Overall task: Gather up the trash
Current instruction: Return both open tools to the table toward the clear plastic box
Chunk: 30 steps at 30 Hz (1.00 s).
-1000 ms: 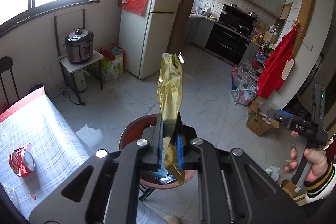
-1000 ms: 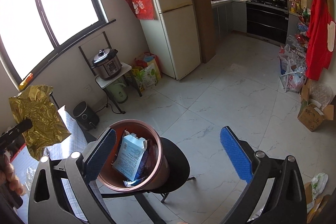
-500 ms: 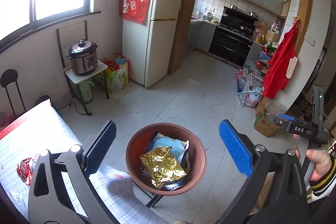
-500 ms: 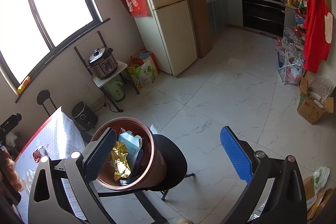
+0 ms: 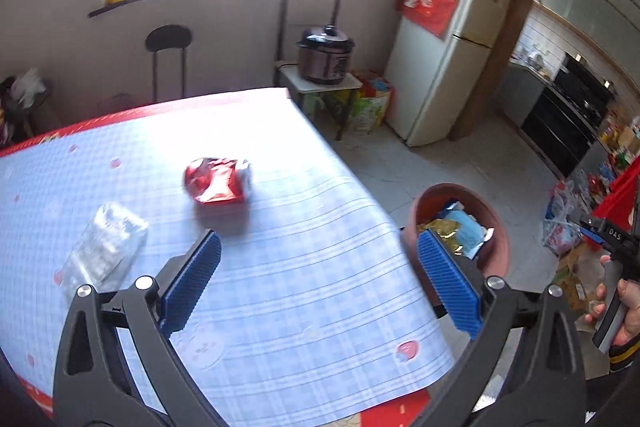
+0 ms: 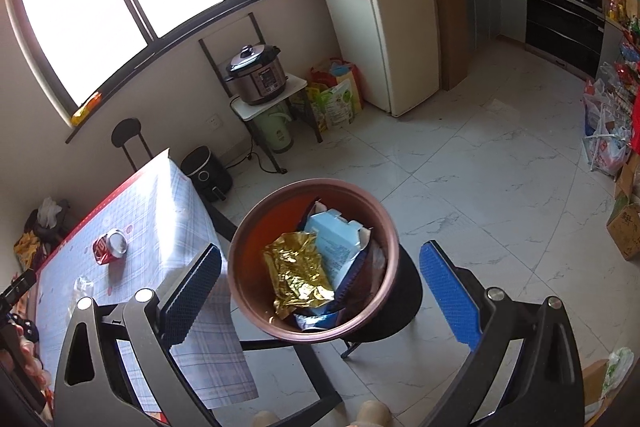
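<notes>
A crushed red can [image 5: 218, 179] lies on the blue checked tablecloth [image 5: 280, 287], with a crumpled clear plastic wrapper [image 5: 104, 251] to its left. My left gripper [image 5: 320, 277] hangs open above the cloth, nearer than both, nothing between its blue pads. The brown bin [image 6: 384, 227] stands on a black stool [image 6: 404, 311] beside the table; a gold foil bag [image 6: 298, 273] and a light blue carton [image 6: 340, 247] lie inside. My right gripper [image 6: 324, 291] is open above the bin, empty. In the right wrist view the red can [image 6: 110, 246] and the wrapper [image 6: 82, 285] appear on the table at left.
A rice cooker [image 6: 256, 75] sits on a small stand by the wall, a fridge [image 6: 384, 11] beyond it. A black high stool [image 5: 168, 59] stands behind the table. Bags and cardboard boxes [image 6: 624, 227] line the right wall. A hand [image 5: 622, 307] holds the right gripper's handle.
The left gripper opened and dropped the gold foil bag into the bin, then swung left over the table. The right gripper moved closer over the bin.
</notes>
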Available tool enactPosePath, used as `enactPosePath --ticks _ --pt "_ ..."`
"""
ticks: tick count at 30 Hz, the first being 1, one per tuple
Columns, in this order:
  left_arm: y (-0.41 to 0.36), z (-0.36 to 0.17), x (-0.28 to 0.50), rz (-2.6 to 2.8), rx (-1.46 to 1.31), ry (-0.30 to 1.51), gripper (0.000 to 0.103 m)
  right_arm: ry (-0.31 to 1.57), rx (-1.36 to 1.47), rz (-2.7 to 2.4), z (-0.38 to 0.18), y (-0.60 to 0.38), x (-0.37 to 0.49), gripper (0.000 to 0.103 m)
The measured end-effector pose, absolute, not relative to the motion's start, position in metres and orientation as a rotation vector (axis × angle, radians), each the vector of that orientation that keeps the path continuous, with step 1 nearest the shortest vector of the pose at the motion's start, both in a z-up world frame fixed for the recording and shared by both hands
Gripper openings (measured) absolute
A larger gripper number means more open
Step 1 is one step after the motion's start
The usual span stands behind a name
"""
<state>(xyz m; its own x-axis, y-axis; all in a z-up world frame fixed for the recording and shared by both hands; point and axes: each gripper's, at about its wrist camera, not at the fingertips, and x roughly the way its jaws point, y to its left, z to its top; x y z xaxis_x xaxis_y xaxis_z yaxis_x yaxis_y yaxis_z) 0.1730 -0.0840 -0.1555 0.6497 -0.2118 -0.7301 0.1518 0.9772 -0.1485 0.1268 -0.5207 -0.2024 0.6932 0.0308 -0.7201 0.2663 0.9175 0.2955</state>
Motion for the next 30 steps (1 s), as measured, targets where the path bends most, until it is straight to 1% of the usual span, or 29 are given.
enactPosePath --ticks 7,13,19,30 --pt "0.033 -0.169 0.134 0.02 -0.18 0.864 0.097 0.854 0.348 0.016 -0.205 -0.435 0.163 0.097" --pt "0.101 -0.189 0.113 0.127 -0.188 0.897 0.097 0.892 0.252 0.124 -0.204 -0.354 0.18 0.097" --pt "0.14 -0.217 0.12 0.127 -0.125 0.947 0.097 0.951 0.189 0.154 -0.213 -0.298 0.187 0.097" --pt "0.216 -0.265 0.167 0.009 -0.205 1.013 0.097 1.034 0.168 0.113 -0.235 -0.229 0.199 0.097"
